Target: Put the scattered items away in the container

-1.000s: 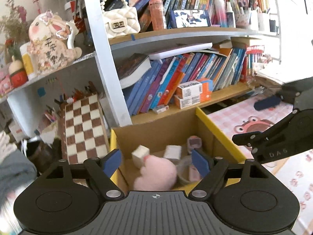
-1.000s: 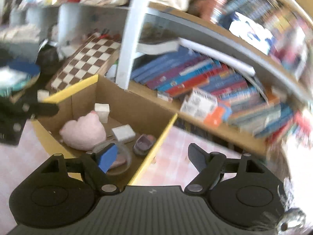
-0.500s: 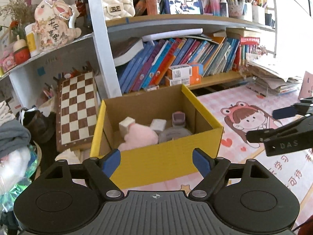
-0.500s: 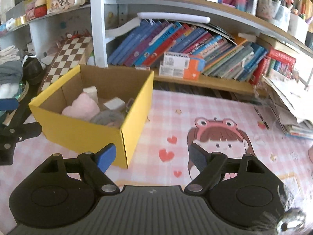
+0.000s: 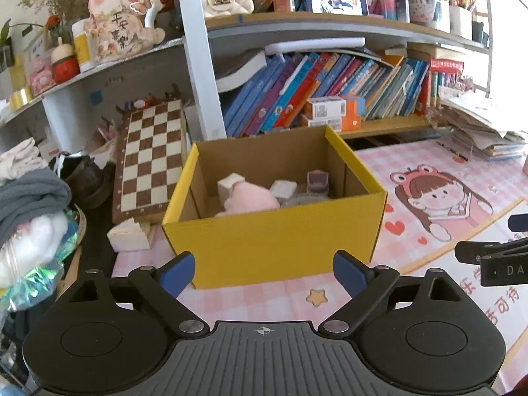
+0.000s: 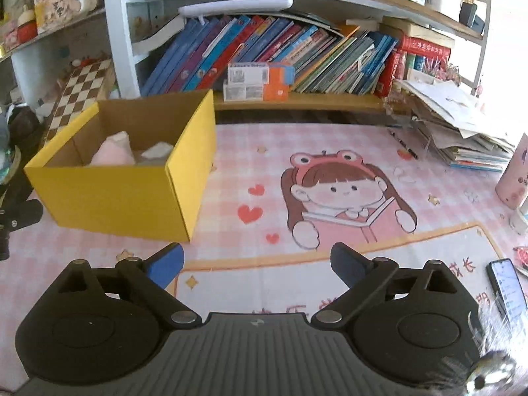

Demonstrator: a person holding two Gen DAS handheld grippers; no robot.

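A yellow cardboard box (image 5: pixel 270 241) stands on the pink cartoon mat (image 5: pixel 439 198). Inside it lie a pink plush (image 5: pixel 249 199), white blocks (image 5: pixel 283 188), a small purple item (image 5: pixel 317 181) and a greyish round item. My left gripper (image 5: pixel 264 269) is open and empty, just in front of the box. My right gripper (image 6: pixel 255 262) is open and empty, to the right of the box (image 6: pixel 122 194) over the mat (image 6: pixel 346 198). The right gripper's finger (image 5: pixel 488 257) shows at the left wrist view's right edge.
A bookshelf (image 5: pixel 330 99) stands behind the box. A chessboard (image 5: pixel 148 158) leans at the left, with a white wedge (image 5: pixel 127 236) and clothes (image 5: pixel 29 194) near it. A paper stack (image 6: pixel 462 135), pink bottle (image 6: pixel 514 175) and phone (image 6: pixel 506 288) lie at the right.
Both grippers have pulled back and away from the box, which now sits farther off. Both stay open and empty.
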